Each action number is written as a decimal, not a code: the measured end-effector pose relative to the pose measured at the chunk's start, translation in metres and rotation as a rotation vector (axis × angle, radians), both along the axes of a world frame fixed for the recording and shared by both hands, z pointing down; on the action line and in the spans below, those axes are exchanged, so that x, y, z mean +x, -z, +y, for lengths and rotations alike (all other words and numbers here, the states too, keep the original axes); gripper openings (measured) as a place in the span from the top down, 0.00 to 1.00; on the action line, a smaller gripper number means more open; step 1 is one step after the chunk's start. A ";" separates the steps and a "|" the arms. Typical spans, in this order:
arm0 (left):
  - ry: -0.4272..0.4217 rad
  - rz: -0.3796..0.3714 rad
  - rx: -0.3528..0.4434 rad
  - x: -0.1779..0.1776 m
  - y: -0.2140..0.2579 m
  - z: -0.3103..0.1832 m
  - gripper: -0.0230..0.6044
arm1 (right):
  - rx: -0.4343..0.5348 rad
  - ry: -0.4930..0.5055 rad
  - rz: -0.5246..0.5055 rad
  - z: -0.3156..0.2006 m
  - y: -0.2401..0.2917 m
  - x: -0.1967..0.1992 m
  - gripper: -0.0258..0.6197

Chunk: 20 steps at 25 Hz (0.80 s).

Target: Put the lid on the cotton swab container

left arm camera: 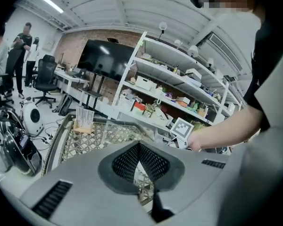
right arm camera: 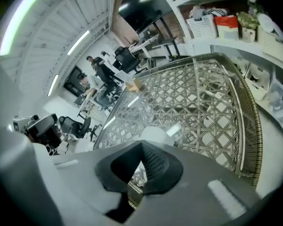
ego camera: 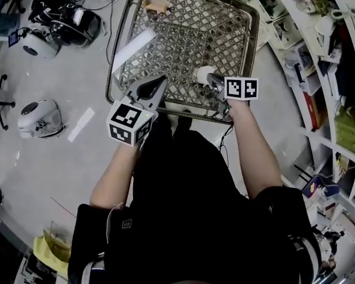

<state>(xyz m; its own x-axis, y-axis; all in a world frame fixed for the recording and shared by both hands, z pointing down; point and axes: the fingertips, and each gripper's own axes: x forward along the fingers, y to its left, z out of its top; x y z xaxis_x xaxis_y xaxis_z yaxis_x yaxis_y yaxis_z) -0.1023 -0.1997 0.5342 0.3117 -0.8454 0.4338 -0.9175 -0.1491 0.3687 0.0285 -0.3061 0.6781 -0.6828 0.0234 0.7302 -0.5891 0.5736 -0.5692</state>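
We're holding left gripper (left arm camera: 139,146) and right gripper (right arm camera: 141,145), both pressed together, over one wicker table (ego camera: 120,39); one white round container (ego camera: 202,74) sitting just beside right gripper.

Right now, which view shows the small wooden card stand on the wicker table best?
The left gripper view: the card stand stands upright, its white card facing the camera. The head view shows the card stand small, from above. The right gripper view shows only a tiny tan spot.

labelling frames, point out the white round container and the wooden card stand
white round container (ego camera: 200,74): head view, its top
wooden card stand (ego camera: 156,3): head view, its base block
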 end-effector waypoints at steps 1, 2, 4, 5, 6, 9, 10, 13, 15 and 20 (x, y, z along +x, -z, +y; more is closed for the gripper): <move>0.000 -0.010 0.002 0.002 0.003 0.000 0.96 | -0.001 -0.023 -0.027 0.001 0.002 0.001 0.95; 0.002 -0.014 0.001 0.003 0.006 0.000 0.96 | 0.000 -0.039 -0.051 0.002 0.006 0.004 0.95; 0.009 -0.016 -0.005 0.004 0.013 0.000 0.96 | 0.017 -0.047 -0.090 0.006 0.019 0.007 0.95; 0.012 -0.023 -0.004 0.004 0.017 -0.001 0.96 | 0.037 -0.040 -0.108 0.007 0.027 0.008 0.95; 0.014 -0.035 0.001 0.003 0.023 -0.003 0.96 | 0.058 -0.034 -0.128 0.007 0.036 0.007 0.95; 0.021 -0.065 0.015 0.003 0.037 -0.008 0.96 | 0.117 -0.021 -0.193 0.005 0.065 0.007 0.95; 0.025 -0.075 0.021 0.003 0.043 -0.010 0.96 | 0.137 -0.017 -0.213 0.004 0.075 0.007 0.95; 0.037 -0.112 0.039 -0.001 0.060 -0.018 0.96 | 0.204 -0.018 -0.281 -0.006 0.110 0.007 0.95; 0.041 -0.138 0.048 -0.003 0.072 -0.022 0.96 | 0.244 -0.026 -0.334 -0.013 0.135 0.007 0.95; 0.042 -0.185 0.081 -0.003 0.101 -0.024 0.96 | 0.344 -0.033 -0.432 -0.024 0.194 0.016 0.95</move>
<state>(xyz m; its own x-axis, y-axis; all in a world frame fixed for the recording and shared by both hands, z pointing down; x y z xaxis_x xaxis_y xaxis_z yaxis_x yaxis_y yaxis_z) -0.1056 -0.2238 0.4332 0.1968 -0.8903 0.4108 -0.9745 -0.1317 0.1814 0.0449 -0.3303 0.4839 -0.9182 -0.1937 0.3454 -0.3646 0.7539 -0.5465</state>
